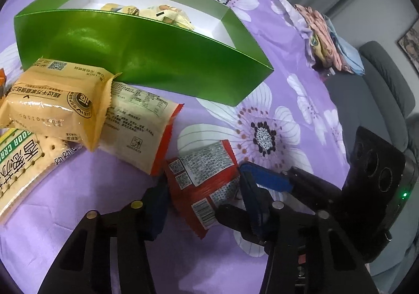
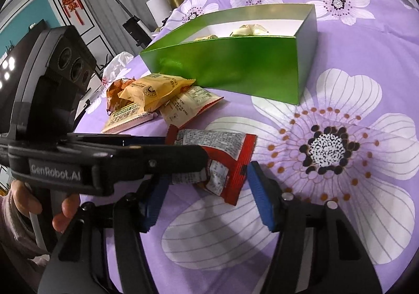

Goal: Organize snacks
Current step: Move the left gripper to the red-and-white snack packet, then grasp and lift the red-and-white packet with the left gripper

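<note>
Snack time on the purple flowered cloth (image 1: 301, 63): your left gripper (image 1: 204, 194) is clamped on the red snack packet (image 1: 204, 176), just in front of the green box (image 1: 146, 55), while your right gripper (image 2: 207, 197) hangs released, its blue pads (image 2: 262, 199) flanking the packet's end

Purple cloth-covered surface (image 2: 340, 63) printed with big white flowers with dark, dotted middles. Shiny green cardboard box (image 1: 146, 58), white on the inside. Red crinkly snack packet (image 1: 204, 184) with a grey-white panel of tiny black print. Yellow-orange plastic snack bag (image 1: 55, 103) with a dark round stamp. Cream packet with red ends (image 1: 141, 123), covered in small black writing. Green-and-white cracker pack (image 1: 23, 160) with big dark letters. Black plastic left gripper (image 1: 201, 205) and right gripper (image 2: 207, 199), both with blue pads.
</note>
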Demonstrator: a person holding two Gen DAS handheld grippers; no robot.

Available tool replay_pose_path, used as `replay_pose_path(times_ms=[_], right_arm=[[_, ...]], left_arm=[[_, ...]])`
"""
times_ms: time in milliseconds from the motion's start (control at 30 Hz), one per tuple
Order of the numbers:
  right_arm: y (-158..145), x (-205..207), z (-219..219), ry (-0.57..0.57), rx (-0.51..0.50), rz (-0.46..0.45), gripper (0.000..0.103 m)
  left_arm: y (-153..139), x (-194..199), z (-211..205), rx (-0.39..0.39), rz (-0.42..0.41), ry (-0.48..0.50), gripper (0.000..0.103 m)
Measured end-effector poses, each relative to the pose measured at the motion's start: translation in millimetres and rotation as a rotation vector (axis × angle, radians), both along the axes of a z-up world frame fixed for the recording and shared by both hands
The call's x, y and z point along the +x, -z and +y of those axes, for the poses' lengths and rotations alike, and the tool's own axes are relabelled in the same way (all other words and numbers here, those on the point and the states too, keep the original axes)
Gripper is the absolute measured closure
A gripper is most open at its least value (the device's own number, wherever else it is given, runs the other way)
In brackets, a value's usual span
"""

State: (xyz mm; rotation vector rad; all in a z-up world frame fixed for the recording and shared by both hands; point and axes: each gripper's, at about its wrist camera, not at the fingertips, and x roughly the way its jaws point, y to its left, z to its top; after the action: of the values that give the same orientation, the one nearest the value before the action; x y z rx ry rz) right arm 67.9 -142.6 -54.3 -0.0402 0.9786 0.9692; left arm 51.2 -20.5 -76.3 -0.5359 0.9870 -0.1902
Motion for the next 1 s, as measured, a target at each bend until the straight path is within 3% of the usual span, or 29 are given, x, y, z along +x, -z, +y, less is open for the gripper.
replay_pose_path(times_ms=[133,200,533,1000], right_arm=[[0.5,-0.1,9.1,0.004,-0.026,-0.018,0.043],[-0.4,-1.8,11.8,0.002,-0.024,-0.028,0.054],[-7.4,-11.6,8.7,-0.001,-0.019,-0.081,0.059],[-60.9,-6.3,17.4,0.039,0.044,-0.254,0.06]], left_arm=[[0.6,0.5,-1.9,-0.007,-0.014,0.014,0.052],[0.6,0.8,-1.9,-0.018,-0.014,0.017,0.052],[-7.8,-8.8,-4.0,-0.011,-0.028,0.025,0.055],[-67.1,-5.7,3.8,0.078,-0.167,0.027,0.055]])
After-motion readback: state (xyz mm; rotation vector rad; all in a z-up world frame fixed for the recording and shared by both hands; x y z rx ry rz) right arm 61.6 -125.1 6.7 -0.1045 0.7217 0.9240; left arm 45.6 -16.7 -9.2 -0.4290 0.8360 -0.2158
